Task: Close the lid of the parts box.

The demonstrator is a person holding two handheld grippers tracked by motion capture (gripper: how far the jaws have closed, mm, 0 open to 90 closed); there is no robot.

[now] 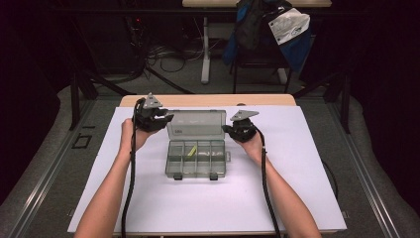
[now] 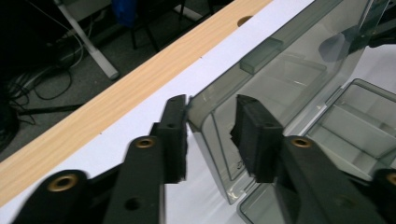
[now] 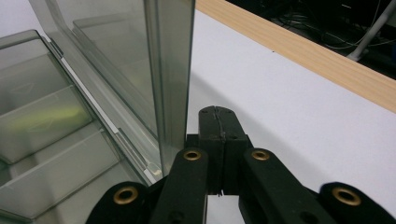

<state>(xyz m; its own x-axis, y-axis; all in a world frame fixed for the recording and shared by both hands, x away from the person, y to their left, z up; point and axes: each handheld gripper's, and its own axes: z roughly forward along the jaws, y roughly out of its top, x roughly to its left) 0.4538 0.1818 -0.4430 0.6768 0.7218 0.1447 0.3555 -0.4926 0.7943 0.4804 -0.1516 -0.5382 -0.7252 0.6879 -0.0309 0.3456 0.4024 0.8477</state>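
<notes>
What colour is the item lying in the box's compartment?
Yellow-green item, in a middle compartment of the clear grey box; best seen in the high view.

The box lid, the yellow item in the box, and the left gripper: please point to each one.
box lid [image 1: 197,123], high view, middle of the raised clear panel
yellow item [image 1: 191,150], high view, its middle
left gripper [image 2: 212,135], left gripper view, between its fingertips

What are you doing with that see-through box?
A person works at a white table with a gripper in each hand. A clear plastic compartment box lies open, its lid standing upright. The left gripper has its jaws around the lid's corner edge; whether they press it is unclear. The right gripper is shut, just beside the lid's other edge. Something yellow sits in one compartment.
</notes>
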